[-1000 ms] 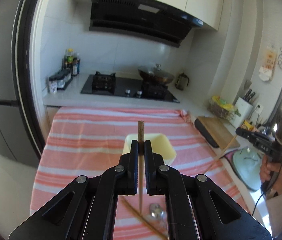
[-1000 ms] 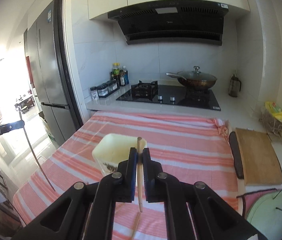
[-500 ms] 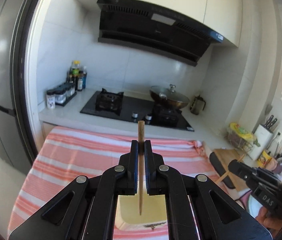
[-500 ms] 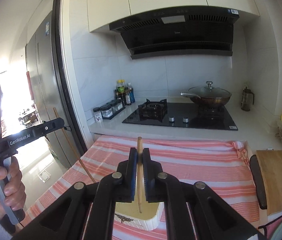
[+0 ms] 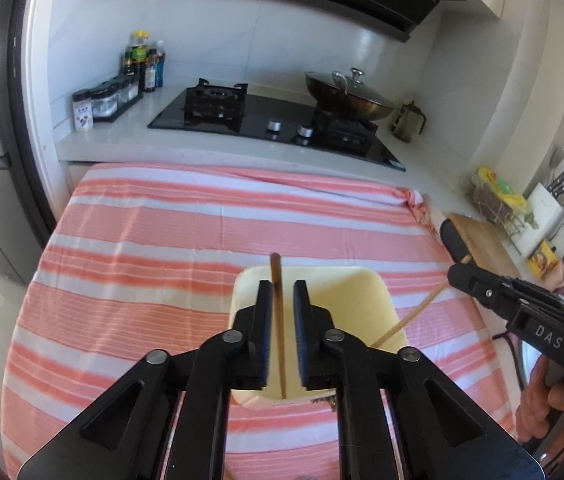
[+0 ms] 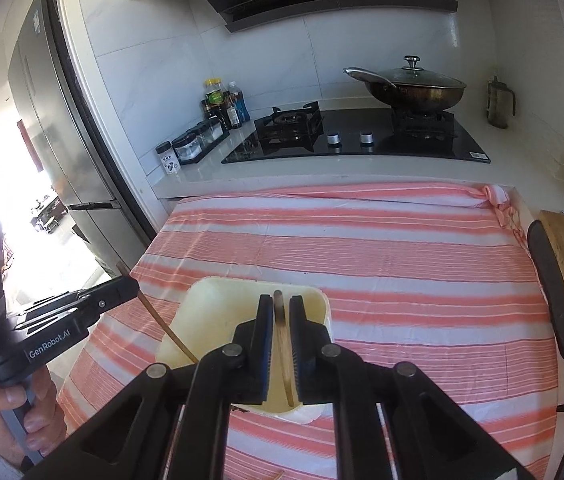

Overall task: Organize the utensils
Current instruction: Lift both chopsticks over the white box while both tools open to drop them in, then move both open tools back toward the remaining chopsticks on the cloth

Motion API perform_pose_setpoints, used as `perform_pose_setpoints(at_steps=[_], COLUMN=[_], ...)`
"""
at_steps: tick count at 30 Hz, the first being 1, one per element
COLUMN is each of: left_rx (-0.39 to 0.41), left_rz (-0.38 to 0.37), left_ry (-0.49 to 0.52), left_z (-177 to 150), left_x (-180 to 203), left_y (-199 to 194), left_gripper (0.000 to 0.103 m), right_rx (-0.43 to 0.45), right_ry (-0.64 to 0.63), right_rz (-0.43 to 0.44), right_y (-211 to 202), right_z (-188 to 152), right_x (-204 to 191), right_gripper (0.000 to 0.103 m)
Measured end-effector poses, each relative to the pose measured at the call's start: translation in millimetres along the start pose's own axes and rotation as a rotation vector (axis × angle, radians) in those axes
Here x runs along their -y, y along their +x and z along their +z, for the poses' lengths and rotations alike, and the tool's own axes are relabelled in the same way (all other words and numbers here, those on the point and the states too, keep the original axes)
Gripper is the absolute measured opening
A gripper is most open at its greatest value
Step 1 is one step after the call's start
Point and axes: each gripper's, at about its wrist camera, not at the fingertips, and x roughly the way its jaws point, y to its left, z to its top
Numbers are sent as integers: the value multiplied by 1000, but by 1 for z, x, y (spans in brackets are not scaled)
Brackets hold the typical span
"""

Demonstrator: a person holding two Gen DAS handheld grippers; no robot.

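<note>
Left hand-held gripper [image 5: 283,300]: jaws have just been opening, now spread, the dark chopstick [image 5: 278,320] loose between them, leaning on the left pad, tip down over the cream holder [image 5: 365,300]. Right hand-held gripper [image 6: 280,316]: jaws have just been opening slightly, a pale chopstick [image 6: 283,356] between the narrowly parted pads, also above the holder, which stands on the striped cloth [image 6: 401,260] of the table. Risk, as judged: a stick released while slanted may strike the rim and fall onto the cloth, or tip the light holder.
</note>
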Motion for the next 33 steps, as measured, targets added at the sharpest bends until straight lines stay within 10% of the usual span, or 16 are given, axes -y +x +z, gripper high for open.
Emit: perform_pose_setpoints(at_steps=[2, 9, 15, 20, 33], left_rx=[10, -43, -202, -255, -218], left_rz=[-16, 18, 123, 99, 254], left_ry=[-7, 77, -52, -135, -110], left_z=[-4, -95, -247, -295, -277], left_x=[-2, -26, -67, -62, -7], left_y=[-19, -88, -81, -74, -19], left_gripper=[47, 86, 84, 84, 88], right_rx=[27, 121, 69, -45, 20], right_ry=[-7, -114, -59, 63, 81], right_rz=[1, -33, -192, -291, -283], right_y=[-14, -108, -135, -131, -141], right_z=[0, -52, -208, -314, -334], right_x=[-2, 0, 46, 74, 56], right_gripper=[40, 53, 54, 54, 54])
